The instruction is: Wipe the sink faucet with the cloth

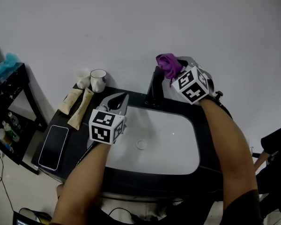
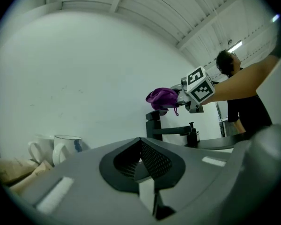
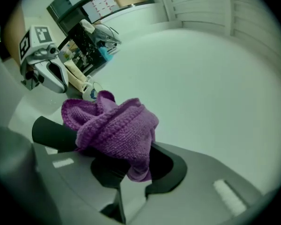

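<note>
The black faucet (image 1: 152,89) stands at the back rim of the white sink (image 1: 178,144). A purple knitted cloth (image 1: 168,64) is bunched in my right gripper (image 1: 173,73), which is shut on it and holds it at the faucet's top. In the right gripper view the cloth (image 3: 113,128) lies against the black faucet body (image 3: 50,134). The left gripper view shows the cloth (image 2: 162,98) just above the faucet (image 2: 154,124). My left gripper (image 1: 118,100) hovers over the sink's left rim, shut and holding nothing.
Two white mugs (image 1: 98,80) stand at the back left of the black counter (image 1: 208,139). Two beige tubes (image 1: 80,108) and a dark phone (image 1: 53,147) lie left of the sink. A black shelf (image 1: 11,86) with bottles stands further left. The wall is close behind.
</note>
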Action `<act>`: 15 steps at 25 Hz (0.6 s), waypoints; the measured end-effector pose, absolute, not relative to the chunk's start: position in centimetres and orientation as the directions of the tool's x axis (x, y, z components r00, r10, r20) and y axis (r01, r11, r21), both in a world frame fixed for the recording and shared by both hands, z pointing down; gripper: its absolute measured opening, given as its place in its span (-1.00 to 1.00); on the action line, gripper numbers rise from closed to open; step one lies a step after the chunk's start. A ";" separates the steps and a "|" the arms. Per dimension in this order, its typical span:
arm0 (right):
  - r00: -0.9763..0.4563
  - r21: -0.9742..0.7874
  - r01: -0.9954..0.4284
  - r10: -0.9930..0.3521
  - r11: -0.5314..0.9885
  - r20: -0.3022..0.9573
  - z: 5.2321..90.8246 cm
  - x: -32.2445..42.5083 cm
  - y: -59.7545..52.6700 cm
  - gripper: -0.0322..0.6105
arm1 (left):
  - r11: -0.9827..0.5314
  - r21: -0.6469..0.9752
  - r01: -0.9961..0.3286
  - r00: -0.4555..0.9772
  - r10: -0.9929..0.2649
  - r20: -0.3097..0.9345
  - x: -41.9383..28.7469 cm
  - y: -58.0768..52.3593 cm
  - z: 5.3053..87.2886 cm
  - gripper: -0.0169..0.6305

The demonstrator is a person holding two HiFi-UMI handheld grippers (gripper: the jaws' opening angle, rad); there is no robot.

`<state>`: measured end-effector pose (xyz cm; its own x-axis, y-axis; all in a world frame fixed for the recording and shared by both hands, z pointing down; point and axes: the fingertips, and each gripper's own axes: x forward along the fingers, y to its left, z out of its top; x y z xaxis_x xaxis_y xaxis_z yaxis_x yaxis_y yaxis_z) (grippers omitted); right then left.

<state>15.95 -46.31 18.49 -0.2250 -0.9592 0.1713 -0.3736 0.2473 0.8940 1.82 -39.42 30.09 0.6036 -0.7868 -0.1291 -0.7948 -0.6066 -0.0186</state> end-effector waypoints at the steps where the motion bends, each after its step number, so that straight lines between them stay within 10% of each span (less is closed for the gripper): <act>1: -0.225 0.896 -0.362 -0.957 0.259 0.186 18.8 15.7 -46.5 -0.66 | -0.609 -0.012 -0.793 0.605 -0.785 -0.134 1.8 -39.5 30.0 -0.90; 15: -0.335 0.929 -0.206 -0.914 0.307 0.227 21.5 10.8 -38.1 -0.68 | -0.613 -0.022 -0.790 0.611 -0.784 -0.106 2.0 -39.5 30.4 -0.90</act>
